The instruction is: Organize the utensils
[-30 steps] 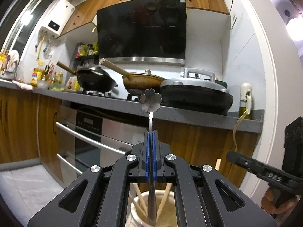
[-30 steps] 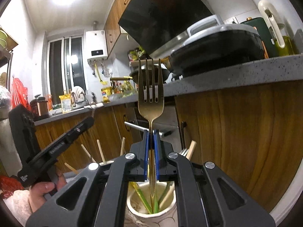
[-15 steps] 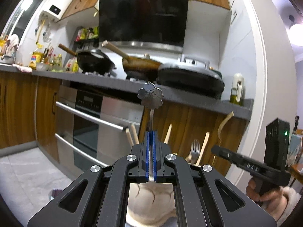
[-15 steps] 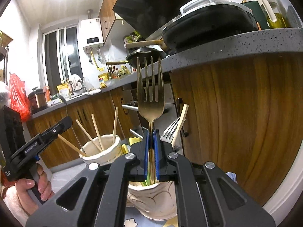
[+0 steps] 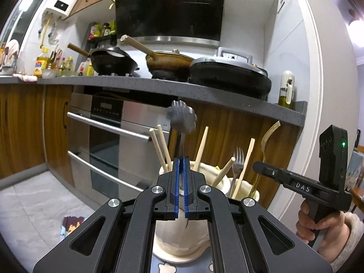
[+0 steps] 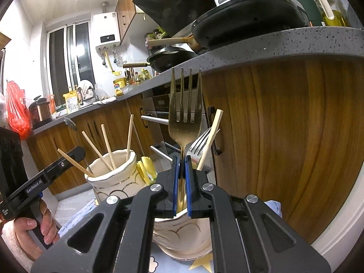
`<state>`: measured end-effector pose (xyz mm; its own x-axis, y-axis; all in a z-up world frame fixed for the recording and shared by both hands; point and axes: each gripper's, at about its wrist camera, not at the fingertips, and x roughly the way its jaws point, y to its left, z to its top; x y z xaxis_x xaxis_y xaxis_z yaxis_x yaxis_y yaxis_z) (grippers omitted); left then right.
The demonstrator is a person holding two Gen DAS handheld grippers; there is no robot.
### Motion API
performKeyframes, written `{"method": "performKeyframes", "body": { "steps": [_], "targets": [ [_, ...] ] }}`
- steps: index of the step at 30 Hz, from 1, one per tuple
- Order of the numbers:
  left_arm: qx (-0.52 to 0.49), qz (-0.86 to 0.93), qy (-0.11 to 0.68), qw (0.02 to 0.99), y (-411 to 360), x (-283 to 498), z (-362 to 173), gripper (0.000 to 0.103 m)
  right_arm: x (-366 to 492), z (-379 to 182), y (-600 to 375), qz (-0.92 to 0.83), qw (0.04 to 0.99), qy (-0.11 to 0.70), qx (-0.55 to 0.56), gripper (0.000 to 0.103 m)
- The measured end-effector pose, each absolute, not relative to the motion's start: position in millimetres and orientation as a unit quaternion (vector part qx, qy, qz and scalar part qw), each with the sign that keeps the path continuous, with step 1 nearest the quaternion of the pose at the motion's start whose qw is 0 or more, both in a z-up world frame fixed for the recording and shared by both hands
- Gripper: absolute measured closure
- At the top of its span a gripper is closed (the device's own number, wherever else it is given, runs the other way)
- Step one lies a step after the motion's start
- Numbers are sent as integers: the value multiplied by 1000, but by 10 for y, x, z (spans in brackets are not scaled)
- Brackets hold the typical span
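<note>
Both grippers sat lower than a second before, level with the cream holders.
Left gripper (image 5: 181, 166) clamped flower-topped utensil (image 5: 181, 119); right gripper (image 6: 181, 166) clamped gold fork (image 6: 184, 118); printed mat (image 6: 200, 264), wood cabinets (image 6: 284, 136) behind.

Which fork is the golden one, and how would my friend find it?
Look below the grey counter, at the cream holder in front of the wooden cabinet. The golden fork stands tines-up above it, pinched in the right claw. The silver fork beside it is smaller and leans sideways.

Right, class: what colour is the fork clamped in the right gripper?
Gold; the fork shows best in the right wrist view.
</note>
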<state>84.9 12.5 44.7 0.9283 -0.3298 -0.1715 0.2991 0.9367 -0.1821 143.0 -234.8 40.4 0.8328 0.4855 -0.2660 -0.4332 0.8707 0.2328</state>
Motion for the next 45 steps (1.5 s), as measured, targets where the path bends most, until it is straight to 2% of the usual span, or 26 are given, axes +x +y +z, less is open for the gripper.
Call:
{"method": "performKeyframes", "body": {
  "steps": [14, 16, 17, 19, 22, 24, 26, 28, 30, 35, 39, 45],
  "targets": [
    [-77, -157, 105, 979, 126, 859, 435, 99, 1445, 404, -2352, 224, 956, 169, 87, 96],
    [-76, -155, 105, 979, 124, 851, 432, 93, 1442, 405, -2352, 221, 957, 169, 84, 94],
    [-75, -153, 104, 980, 124, 843, 430, 88, 1436, 409, -2353, 219, 957, 170, 84, 89],
    [-71, -148, 102, 981, 124, 807, 424, 87, 1412, 426, -2363, 220, 957, 168, 89, 67],
    [-71, -142, 102, 982, 153, 735, 405, 80, 1325, 412, -2386, 216, 958, 166, 86, 58],
    [-72, -136, 105, 983, 181, 678, 382, 64, 1255, 393, -2425, 214, 959, 164, 84, 51],
    [-75, -131, 111, 982, 213, 615, 354, 55, 1177, 362, -2443, 212, 960, 166, 78, 49],
    [-77, -125, 120, 982, 242, 557, 324, 46, 1100, 319, -2458, 210, 960, 171, 71, 39],
    [-76, -117, 127, 982, 268, 488, 298, 29, 1008, 258, -2466, 211, 959, 179, 62, 30],
    [-64, -90, 135, 985, 278, 272, 258, 10, 804, 126, -2489, 200, 960, 189, 39, 14],
    [-53, -73, 142, 986, 248, 122, 201, 6, 688, 85, -2531, 191, 962, 188, 41, 5],
    [9, -51, 136, 989, 73, -13, 113, 5, 534, 53, -2474, 159, 974, 161, 14, 5]
  ]
}}
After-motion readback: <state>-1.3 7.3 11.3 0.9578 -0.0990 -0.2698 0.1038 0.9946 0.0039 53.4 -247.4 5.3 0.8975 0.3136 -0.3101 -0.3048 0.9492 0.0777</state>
